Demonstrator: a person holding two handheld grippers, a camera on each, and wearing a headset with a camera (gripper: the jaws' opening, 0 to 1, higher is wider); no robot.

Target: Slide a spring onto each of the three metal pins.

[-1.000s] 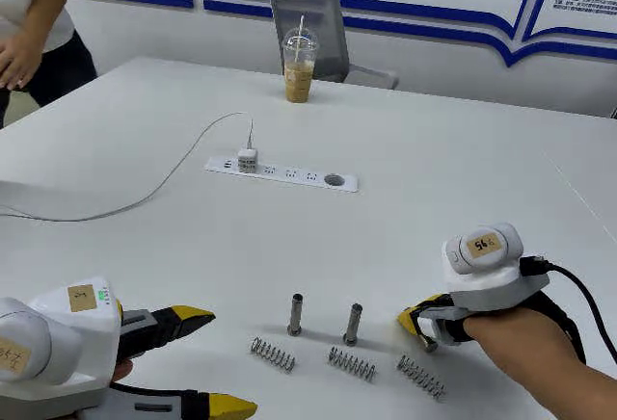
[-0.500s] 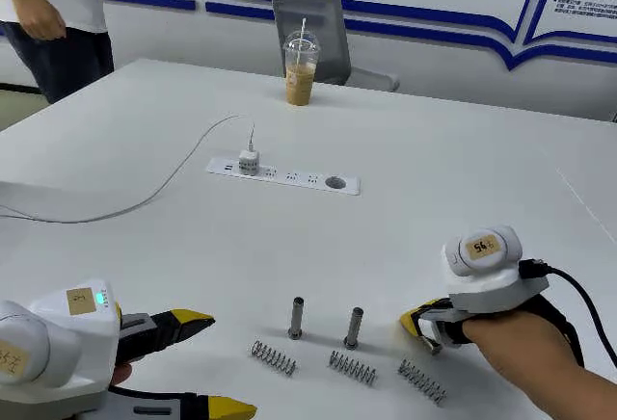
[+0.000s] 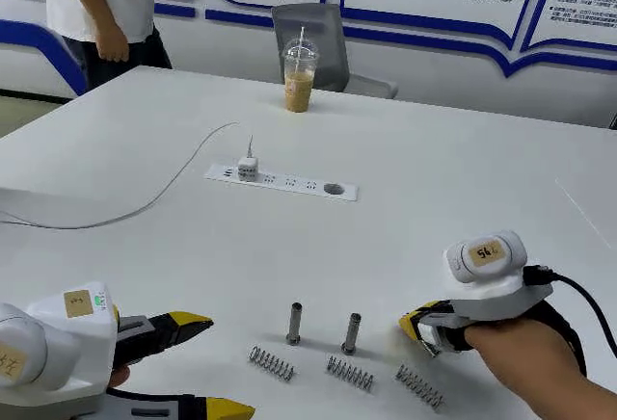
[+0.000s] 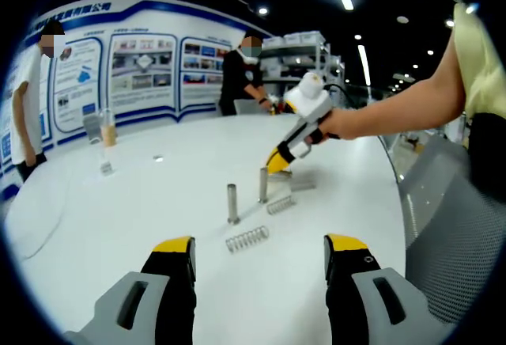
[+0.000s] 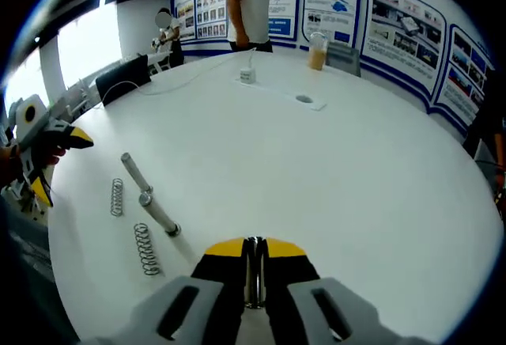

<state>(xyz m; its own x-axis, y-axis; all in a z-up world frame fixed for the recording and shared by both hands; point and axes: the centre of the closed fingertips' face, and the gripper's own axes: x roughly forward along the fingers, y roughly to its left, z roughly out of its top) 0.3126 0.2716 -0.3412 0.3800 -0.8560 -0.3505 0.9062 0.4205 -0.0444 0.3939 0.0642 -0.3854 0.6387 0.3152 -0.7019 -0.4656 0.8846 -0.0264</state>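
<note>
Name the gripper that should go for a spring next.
Left, probably. The left gripper stands open, facing the nearest spring. The right gripper is shut on what looks like the third pin.

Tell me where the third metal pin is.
The third pin is clamped in the right tool, just right of the two standing pins in the head view.

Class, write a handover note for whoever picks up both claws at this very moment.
Left claw: open, empty, to the left of the left spring.
Right claw: shut on what looks like the third pin.
Left standing pin and right standing pin: upright on the table, bare.
Middle spring and right spring lie flat too, in front of the pins.
Done: no spring fitted.
Left: all three.
</note>
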